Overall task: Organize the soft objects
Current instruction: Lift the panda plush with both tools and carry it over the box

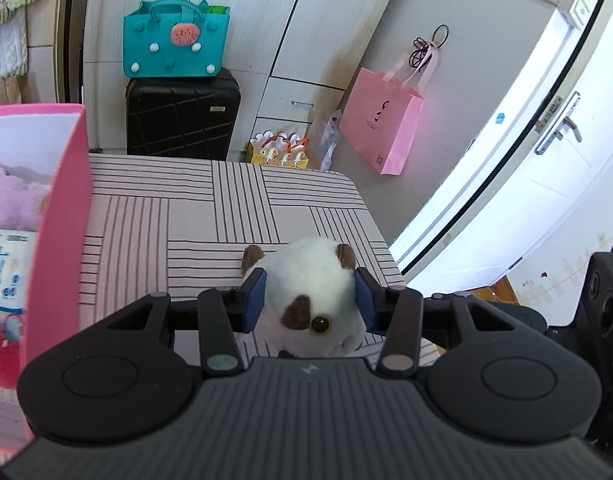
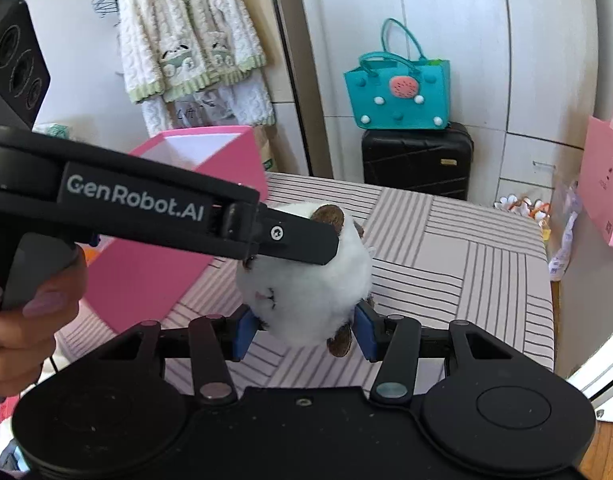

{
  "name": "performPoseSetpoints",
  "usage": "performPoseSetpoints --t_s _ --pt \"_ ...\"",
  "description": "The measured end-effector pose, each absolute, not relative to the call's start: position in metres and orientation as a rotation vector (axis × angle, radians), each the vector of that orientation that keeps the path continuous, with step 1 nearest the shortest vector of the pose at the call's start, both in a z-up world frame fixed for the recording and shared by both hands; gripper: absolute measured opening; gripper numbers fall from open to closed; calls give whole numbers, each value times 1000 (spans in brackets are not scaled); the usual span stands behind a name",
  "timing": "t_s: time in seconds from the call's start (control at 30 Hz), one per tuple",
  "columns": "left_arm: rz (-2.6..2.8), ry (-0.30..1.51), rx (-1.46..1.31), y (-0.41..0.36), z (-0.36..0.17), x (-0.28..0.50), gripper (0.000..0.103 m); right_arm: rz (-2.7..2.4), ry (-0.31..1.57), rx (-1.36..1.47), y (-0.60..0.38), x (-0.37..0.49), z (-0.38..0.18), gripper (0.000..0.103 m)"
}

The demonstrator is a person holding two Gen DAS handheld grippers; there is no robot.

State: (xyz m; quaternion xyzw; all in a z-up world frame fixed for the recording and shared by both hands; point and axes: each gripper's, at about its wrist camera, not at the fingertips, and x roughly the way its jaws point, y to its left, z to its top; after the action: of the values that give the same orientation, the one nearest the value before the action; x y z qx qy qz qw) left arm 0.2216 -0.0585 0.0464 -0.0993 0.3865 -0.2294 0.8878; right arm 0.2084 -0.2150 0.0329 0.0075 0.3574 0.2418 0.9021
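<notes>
1. Your worktop (image 1: 154, 216) is covered in a pale pink cloth with dark stripe blocks; it fills the middle of both wrist views
2. A pink box (image 2: 154, 268) stands open-topped on the worktop's left part, just beside the toy in the right wrist view; in the left wrist view its printed side fills the left edge
3. Behind the worktop a black suitcase (image 1: 182, 118) stands against the wardrobe, with a teal handbag (image 1: 176, 42) on top of it; a pink paper bag (image 1: 380, 128) hangs further right
4. Your left tool (image 1: 309, 300) pinches the white plush toy (image 1: 312, 280), its blue pads pressed into the fur on both sides
5. Your right tool (image 2: 304, 330) has its blue pads against the same toy's flanks from below, so both tools grip it at once; the left tool's black finger crosses over the toy's top in that view
6. The toy, white with brown ears and patches, is held above the worktop's near right part, with one dark eye facing the left wrist camera
7. Your left hand (image 2: 22, 328) wraps the left tool's handle
</notes>
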Motion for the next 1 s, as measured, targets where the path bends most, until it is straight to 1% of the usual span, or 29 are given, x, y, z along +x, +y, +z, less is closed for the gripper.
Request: performPoseSetpoints --t_s 0.2,0.5,0.7,0.87,1.0 --pt "-495 790 -237 -33 71 204 46 533 712 -1 -201 191 56 56" --pt "-465 699 -237 11 111 166 46 594 640 -69 -164 164 99 56" --pt "-428 670 -244 49 133 154 46 650 599 -101 -131 155 122 56" --pt "-368 642 -249 80 140 152 46 707 572 -112 -102 160 135 56" --pt "-312 614 -251 103 137 157 46 756 560 -122 -75 170 134 56"
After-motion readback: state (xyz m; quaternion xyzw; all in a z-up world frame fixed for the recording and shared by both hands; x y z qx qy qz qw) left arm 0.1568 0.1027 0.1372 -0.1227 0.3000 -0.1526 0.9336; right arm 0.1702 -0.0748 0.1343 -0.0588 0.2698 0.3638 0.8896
